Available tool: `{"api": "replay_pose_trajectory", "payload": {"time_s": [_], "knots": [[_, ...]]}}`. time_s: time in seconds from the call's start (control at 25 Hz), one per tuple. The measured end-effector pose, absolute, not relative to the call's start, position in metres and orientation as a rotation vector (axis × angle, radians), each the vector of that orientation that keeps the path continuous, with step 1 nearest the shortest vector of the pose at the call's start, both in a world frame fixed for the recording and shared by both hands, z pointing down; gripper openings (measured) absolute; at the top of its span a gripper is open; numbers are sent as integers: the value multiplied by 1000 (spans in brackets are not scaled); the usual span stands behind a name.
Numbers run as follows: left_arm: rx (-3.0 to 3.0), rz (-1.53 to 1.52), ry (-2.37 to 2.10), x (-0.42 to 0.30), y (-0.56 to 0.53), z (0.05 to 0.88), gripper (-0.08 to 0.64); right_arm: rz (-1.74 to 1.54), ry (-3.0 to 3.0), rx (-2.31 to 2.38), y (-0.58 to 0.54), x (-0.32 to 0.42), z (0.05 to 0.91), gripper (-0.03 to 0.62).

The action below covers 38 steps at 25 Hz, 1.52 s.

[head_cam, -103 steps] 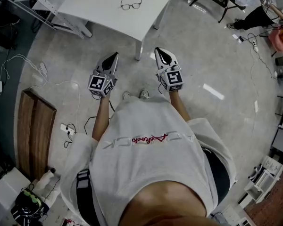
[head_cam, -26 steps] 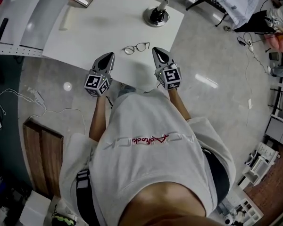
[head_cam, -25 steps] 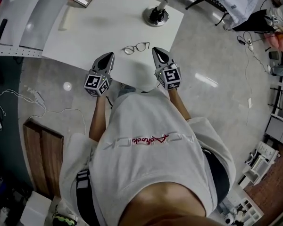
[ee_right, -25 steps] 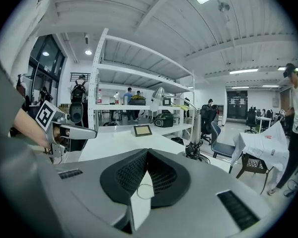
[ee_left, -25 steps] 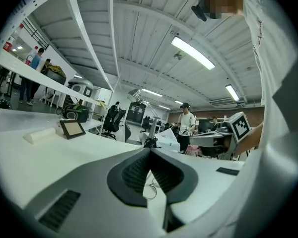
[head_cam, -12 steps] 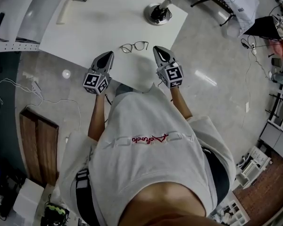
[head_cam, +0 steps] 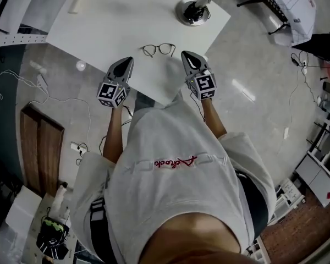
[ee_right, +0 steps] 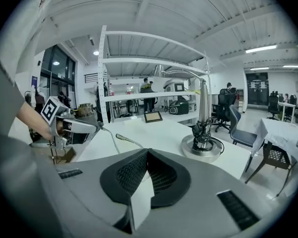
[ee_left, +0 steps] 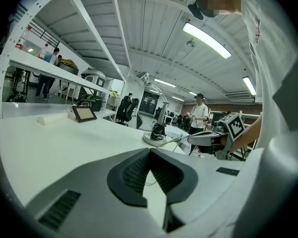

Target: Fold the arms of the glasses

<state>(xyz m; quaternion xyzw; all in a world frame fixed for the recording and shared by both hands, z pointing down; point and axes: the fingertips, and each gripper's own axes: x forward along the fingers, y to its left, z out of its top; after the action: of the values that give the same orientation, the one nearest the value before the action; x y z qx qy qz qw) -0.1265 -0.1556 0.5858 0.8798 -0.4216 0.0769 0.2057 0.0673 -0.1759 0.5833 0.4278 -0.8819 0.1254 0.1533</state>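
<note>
1. Landmark is the white table (head_cam: 115,21). A person in a pale shirt stands at its near corner with a gripper in each hand.
2. The glasses (head_cam: 158,49) lie flat on the table, close to its near edge, lenses side by side. They are too small in the head view to tell how the arms are set.
3. The left gripper (head_cam: 128,61) hangs over the table's near edge, towards its left side, near the glasses but clear of them. In the left gripper view its jaws are together, tips meeting, with nothing between them.
4. The right gripper (head_cam: 185,54) hangs over the same near edge, towards the table's right side, just beside the glasses and not touching them. In the right gripper view its jaws are closed tip to tip and empty.
5. Both grippers point towards the table's far side, noses dipped slightly at the tabletop.
6. A round lamp base (head_cam: 193,11) stands on the table near its far right edge.
7. A small framed tablet (ee_left: 84,114) stands propped towards the table's far left, with a white block (ee_left: 52,119) beside it.
8. On the floor left of the table lie a wooden board (head_cam: 41,147) and white cables (head_cam: 22,87).
</note>
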Motion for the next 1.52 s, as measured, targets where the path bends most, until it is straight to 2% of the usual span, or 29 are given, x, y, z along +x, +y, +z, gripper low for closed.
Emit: {"api": "replay_pose_trajectory", "payload": {"time_s": [0.24,0.76,0.92,1.16,1.24,1.32,1.52], "knots": [[2460,303,-1143,-119,-151,605,26,431,-2507,1170,-160,64,605,21],[2613,709,-906,-110,-179,646,26,389,-2449,985,-179,75,644,21],[2680,868,-803,-107,-183,652,26,264,-2423,844,-186,71,653,21],[2801,1196,-654,-105,-179,666,26,-203,-2257,482,-183,56,670,21],[2811,1187,-657,-102,-183,664,26,-250,-2248,434,-187,52,671,26],[2816,1177,-658,-100,-185,663,31,-261,-2251,406,-191,49,671,92],[2824,1209,-584,-94,-184,667,62,-254,-2265,357,-194,44,672,100]]}}
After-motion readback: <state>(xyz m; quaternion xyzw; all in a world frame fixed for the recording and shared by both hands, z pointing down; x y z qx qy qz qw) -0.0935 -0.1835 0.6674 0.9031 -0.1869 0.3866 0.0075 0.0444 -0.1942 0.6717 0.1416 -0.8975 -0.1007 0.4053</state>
